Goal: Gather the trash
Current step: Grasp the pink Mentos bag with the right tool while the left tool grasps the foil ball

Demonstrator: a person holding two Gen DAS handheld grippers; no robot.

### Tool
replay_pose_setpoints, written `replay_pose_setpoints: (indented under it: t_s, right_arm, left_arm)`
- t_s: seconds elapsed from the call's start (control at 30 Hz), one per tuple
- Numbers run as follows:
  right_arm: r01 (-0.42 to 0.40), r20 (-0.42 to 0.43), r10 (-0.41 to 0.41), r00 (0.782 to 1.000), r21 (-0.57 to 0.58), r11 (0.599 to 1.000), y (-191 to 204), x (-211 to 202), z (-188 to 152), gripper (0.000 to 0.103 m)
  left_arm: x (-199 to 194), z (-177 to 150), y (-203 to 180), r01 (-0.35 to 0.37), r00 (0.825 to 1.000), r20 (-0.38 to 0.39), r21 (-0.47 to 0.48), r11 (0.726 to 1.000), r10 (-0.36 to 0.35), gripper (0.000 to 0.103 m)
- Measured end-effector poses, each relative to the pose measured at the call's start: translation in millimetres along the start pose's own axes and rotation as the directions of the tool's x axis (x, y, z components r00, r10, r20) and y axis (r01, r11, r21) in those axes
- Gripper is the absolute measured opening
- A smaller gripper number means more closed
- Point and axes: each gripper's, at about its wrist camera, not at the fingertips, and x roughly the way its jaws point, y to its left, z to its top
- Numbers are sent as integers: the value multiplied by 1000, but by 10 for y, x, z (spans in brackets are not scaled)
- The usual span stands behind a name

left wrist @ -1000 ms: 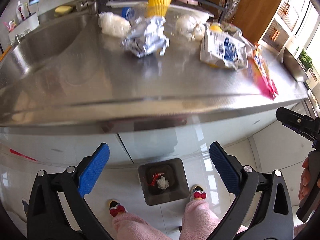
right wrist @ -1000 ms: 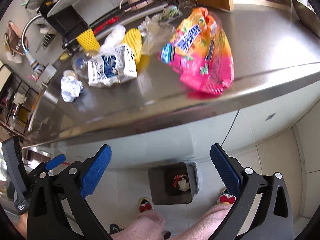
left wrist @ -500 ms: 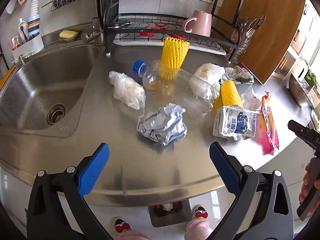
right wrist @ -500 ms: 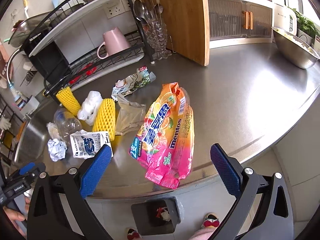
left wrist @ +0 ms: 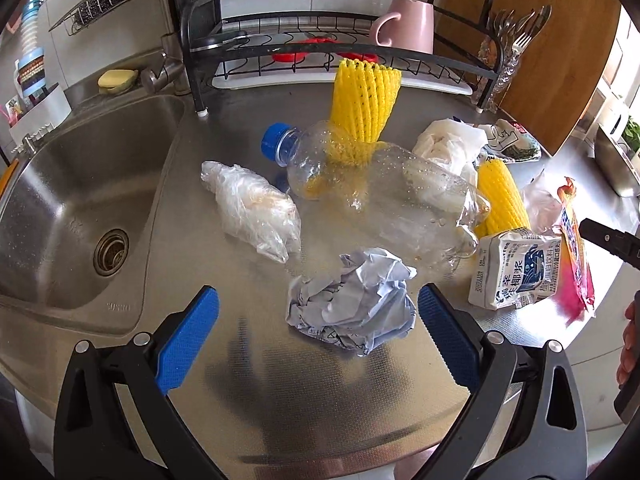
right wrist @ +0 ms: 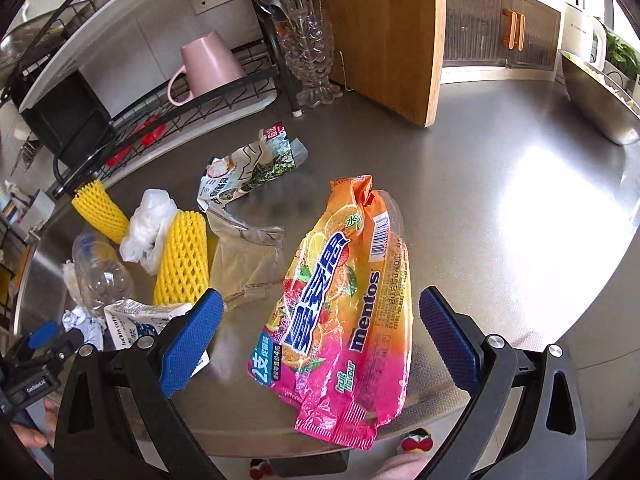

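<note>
Trash lies on a steel counter point(left wrist: 312, 392). My left gripper point(left wrist: 318, 330) is open, its jaws either side of a crumpled paper ball point(left wrist: 352, 306). Behind it lie a clear bottle point(left wrist: 380, 184) with a blue cap, a clear plastic bag point(left wrist: 256, 208), two yellow foam nets point(left wrist: 362, 108) and a small carton point(left wrist: 516, 274). My right gripper point(right wrist: 320, 330) is open above a pink Mentos bag point(right wrist: 344, 312). The same carton point(right wrist: 140, 320), a clear wrapper point(right wrist: 244, 260) and a printed pouch point(right wrist: 248, 168) lie to its left.
A sink point(left wrist: 76, 208) is at the left. A dish rack point(left wrist: 320, 52) with a pink mug point(left wrist: 408, 26) stands at the back. A wooden board point(right wrist: 388, 36) and a steel bowl point(right wrist: 600, 96) stand to the right. A bin edge point(right wrist: 308, 466) shows below the counter.
Both grippers have risen from below the counter edge and moved forward over the counter. The left now straddles the paper ball, the right hovers over the Mentos bag. Both stayed open.
</note>
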Motion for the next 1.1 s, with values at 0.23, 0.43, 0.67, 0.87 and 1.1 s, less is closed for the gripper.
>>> replay_pose_setpoints:
  t_s: [0.23, 0.43, 0.67, 0.87, 1.1]
  right_arm:
    - [50, -70, -51, 996, -9, 999, -46, 189, -79, 76]
    - [82, -82, -83, 993, -20, 996, -87, 221, -153, 37]
    - [62, -65, -62, 996, 4, 998, -171, 163, -175, 13]
    - [29, -49, -28, 998, 5, 1000, -150, 63, -196, 5]
    - [-6, -25, 6, 1000, -7, 1000, -114, -111, -286, 5]
  left_arm:
    - [96, -8, -27, 35, 999, -25, 12, 999, -34, 82]
    - [145, -37, -26, 85, 995, -45, 10, 996, -84, 65]
    - [106, -59, -42, 82, 996, -29, 23, 996, -82, 56]
    - [24, -103, -45, 77, 997, -26, 12, 997, -76, 54]
    - [-224, -208, -27, 63, 998, 1, -10, 998, -63, 54]
